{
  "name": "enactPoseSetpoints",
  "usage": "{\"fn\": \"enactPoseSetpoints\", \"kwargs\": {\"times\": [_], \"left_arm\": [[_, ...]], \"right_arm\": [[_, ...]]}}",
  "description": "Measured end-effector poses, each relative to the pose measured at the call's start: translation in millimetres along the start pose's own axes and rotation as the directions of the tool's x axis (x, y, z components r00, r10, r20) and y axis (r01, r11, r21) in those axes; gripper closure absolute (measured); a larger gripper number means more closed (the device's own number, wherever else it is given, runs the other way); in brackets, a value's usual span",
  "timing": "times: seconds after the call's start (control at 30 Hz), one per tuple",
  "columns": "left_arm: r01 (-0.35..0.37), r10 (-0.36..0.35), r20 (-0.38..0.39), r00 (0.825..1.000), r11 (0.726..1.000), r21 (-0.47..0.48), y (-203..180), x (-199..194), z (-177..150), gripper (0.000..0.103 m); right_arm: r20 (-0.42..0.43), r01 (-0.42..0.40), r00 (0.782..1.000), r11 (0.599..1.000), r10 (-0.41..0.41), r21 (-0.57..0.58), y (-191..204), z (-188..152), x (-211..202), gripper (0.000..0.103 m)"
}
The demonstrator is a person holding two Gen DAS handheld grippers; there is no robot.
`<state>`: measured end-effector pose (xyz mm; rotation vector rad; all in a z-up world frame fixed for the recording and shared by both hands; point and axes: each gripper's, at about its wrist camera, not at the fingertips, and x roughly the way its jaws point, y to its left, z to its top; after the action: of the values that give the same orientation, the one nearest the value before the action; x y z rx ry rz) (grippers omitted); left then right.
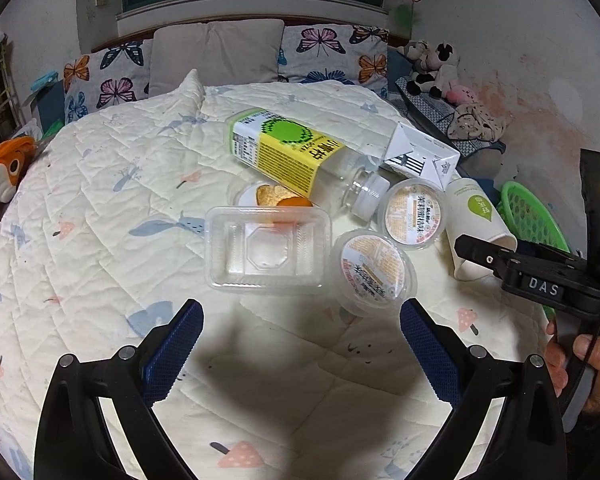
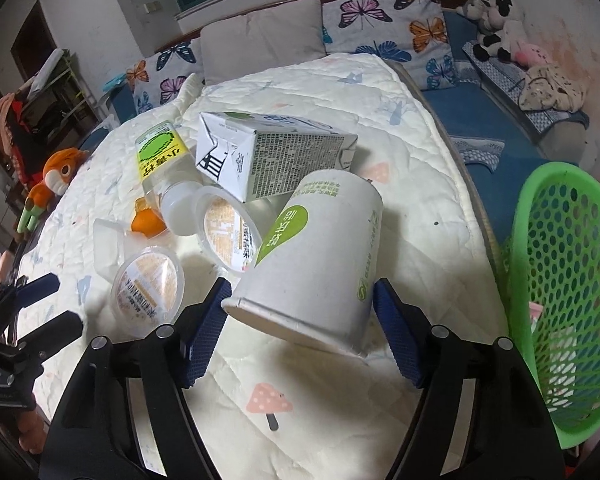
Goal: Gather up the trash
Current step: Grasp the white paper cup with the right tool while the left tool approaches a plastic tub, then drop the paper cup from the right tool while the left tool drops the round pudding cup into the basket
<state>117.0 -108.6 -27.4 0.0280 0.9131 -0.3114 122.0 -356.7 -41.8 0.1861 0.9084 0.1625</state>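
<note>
On the bed (image 2: 420, 208), the paper cup (image 2: 320, 248) lies tipped between the right gripper (image 2: 300, 328) jaws, pads flanking its rim, contact unclear; squeezing could crush it; left gripper (image 1: 300, 344) wide, empty.

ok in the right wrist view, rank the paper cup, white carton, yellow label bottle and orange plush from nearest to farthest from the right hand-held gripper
1. Paper cup: lying on its side between the fingers of the right hand-held gripper.
2. White carton: just behind the cup.
3. Yellow label bottle: behind and left, beside the carton.
4. Orange plush: far left, at the bed's edge.
</note>
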Motion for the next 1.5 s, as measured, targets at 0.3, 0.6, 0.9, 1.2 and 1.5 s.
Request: {"fn": "enactPoseSetpoints", "kwargs": {"times": [0.3, 0.6, 0.9, 1.2, 1.5], "left_arm": [[0.048, -0.049, -0.034, 0.998, 0.998, -0.044, -8.3, 10.6, -4.6, 0.024], [0.079, -0.082, -0.055, 0.995, 0.996, -0.045, -30.5, 29.2, -6.8, 0.029], [-0.041, 0.042, -0.048, 0.998, 0.999, 0.024, -55.4, 46.5, -1.9, 0.024], [-0.021, 0.022, -0.065, 0.998, 1.0, 0.006, -52.7, 54.5, 1.8, 0.043], [0.074, -0.075, -0.057, 0.996, 0.997, -0.022, -44.1, 34.2, -3.9, 0.044]], "right_arm": [[0.027, -0.027, 0.999, 1.0, 0.027, 0.001, -4.2, -13.7, -22.6, 0.032], [0.053, -0.035, 0.998, 0.999, 0.036, -0.013, -5.8, -20.1, -39.5, 0.032], [0.063, -0.034, 0.997, 0.999, 0.036, -0.034, -6.3, -22.1, -46.7, 0.032], [0.07, -0.031, 0.997, 0.999, 0.034, -0.042, -6.3, -25.0, -52.2, 0.032], [0.095, -0.025, 0.995, 0.997, 0.031, -0.067, 0.3, -30.3, -65.6, 0.032]]}}
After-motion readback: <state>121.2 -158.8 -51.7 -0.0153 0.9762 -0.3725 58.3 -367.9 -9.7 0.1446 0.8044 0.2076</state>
